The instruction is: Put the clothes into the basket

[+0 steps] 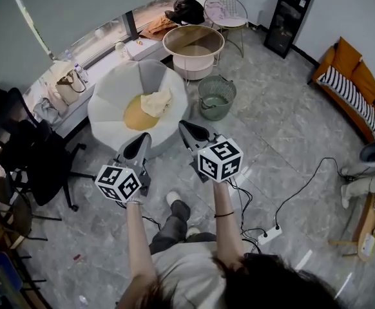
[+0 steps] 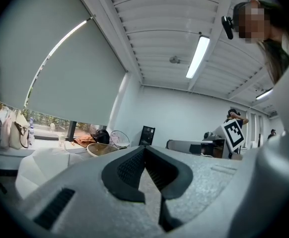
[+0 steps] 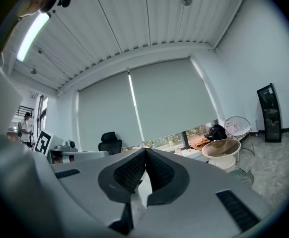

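A yellow cloth and a cream cloth lie in the hollow of a white beanbag seat. The green wire basket stands on the floor just right of the seat; its rim also shows low in the right gripper view. My left gripper is held level in front of the seat's near edge, jaws together and empty. My right gripper is beside it, nearer the basket, also shut with nothing held.
A round table and a wire chair stand behind the basket. Black office chairs crowd the left. An orange sofa lines the right wall. Cables and a power strip lie on the floor by my right side.
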The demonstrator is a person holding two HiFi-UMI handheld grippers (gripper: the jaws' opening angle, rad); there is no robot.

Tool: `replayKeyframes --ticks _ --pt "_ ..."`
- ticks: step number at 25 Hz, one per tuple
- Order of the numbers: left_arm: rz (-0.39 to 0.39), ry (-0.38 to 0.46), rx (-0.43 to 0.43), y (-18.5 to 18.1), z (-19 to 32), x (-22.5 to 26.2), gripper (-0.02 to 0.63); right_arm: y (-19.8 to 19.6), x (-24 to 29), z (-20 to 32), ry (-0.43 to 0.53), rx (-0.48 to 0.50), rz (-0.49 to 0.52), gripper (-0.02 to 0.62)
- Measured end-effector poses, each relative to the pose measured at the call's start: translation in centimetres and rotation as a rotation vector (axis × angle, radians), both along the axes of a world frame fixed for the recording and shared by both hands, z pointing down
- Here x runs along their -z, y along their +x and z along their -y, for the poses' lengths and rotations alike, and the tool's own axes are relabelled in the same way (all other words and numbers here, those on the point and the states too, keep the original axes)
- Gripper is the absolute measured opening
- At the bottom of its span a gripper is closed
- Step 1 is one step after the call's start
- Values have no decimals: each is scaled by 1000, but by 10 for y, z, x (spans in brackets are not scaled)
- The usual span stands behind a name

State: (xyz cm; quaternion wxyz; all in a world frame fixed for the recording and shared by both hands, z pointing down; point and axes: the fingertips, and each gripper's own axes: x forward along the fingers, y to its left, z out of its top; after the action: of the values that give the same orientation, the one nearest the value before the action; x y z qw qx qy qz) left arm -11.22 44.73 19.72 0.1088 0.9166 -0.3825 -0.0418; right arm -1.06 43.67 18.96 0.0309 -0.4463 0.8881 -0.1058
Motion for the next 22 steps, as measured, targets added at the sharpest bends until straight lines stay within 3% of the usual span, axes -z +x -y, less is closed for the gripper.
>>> replayKeyframes --ticks 5,14,22 --pt "-32 -3 21 2 38 -8 11 8 -6 30 -9 -10 -35 9" --pt "-34 -3 -40 7 126 -1 11 0 -17 114 -52 -22 -87 9" --pt "-16 -35 -32 -13 183 -19 11 -18 -40 170 -101 -11 -50 9"
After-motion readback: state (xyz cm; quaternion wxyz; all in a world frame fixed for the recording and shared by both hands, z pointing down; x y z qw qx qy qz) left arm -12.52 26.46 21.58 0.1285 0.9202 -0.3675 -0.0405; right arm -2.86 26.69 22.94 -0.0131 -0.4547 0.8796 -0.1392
